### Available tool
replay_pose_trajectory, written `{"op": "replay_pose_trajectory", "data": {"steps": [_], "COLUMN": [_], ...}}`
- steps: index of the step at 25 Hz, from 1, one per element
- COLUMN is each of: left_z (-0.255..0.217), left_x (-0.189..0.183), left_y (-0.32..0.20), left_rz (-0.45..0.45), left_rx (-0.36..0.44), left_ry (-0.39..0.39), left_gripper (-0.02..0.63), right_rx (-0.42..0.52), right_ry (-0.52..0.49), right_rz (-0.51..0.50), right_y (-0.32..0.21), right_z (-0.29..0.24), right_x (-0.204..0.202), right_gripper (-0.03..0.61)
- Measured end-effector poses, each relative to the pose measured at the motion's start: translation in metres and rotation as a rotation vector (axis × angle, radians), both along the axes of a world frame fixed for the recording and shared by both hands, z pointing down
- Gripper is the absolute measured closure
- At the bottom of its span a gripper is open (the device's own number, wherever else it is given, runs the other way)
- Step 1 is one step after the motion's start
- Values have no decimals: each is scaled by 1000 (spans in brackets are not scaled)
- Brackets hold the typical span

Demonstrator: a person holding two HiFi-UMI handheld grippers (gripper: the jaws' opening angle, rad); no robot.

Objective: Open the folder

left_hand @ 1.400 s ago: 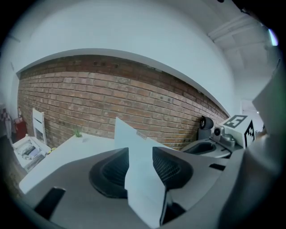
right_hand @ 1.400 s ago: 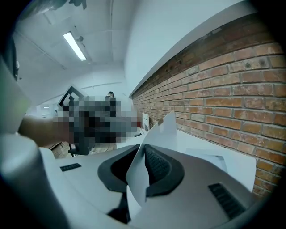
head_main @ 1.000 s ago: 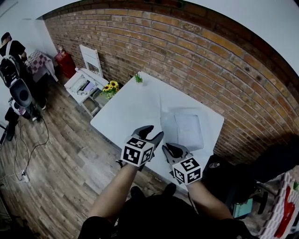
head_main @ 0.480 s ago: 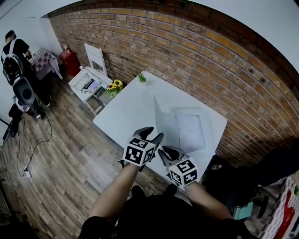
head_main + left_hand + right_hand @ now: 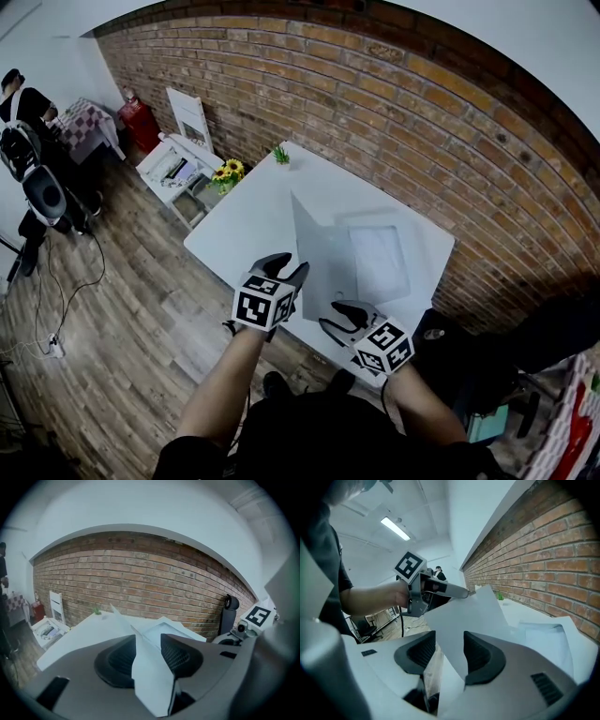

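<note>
Left gripper (image 5: 149, 644): jaws spread, having just narrowed a little. The cover (image 5: 319, 253) stands edge-on between the pads, and no pinch shows.
Right gripper (image 5: 449, 654): jaws spread, having just opened. The cover's lower corner passes loosely between the pads.
Cover: raised and tilted, just ahead of both grippers, with its top corner pointing toward the brick wall (image 5: 422, 122).
Folder (image 5: 380, 262): lies on the right half of the table (image 5: 244, 225). Its back lies flat to the right of the cover.
Hinge line: seems to run away from the person, toward the wall.
Coming move: the cover likely swings left and down. The left gripper is on that side.
In the way: nothing on the table left of the cover. A plant (image 5: 279, 155) stands at the far corner, well apart.
</note>
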State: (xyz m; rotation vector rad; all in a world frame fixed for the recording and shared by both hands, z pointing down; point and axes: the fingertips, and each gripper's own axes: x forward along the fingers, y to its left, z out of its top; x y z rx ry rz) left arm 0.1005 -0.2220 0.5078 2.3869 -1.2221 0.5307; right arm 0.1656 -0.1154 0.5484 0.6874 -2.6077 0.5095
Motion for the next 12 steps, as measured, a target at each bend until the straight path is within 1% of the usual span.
{"op": "replay_pose_trajectory", "data": {"steps": [2,4,7,9,10,12], "left_z": [2,4,8,11,12,16], "left_x": [-8,-16,-26,-30,-33,-38], "left_y": [-1,-2,-2,-2,-2,-2], "left_rz": [-20,-46,-93,-118,-129,-148], "left_rx": [-8,-13,-15,-15,-14,-15], "left_ry": [-5,-9,-19,-36,-51,-87], "left_gripper": [437,437,446,449,453,464], "right_rx": [-30,-53,-58,-72,-83,-110], "right_ry": [-20,-4,128,189,207,236], "right_rz": [65,187,388,497,536,583], "right_y": [-13,-36,-65,-78,-82,-86], "right_z": [4,12,35,50,58,73], "right_x": [33,75,142,177,191,210], "right_gripper": [378,379,380,380,380,380]}}
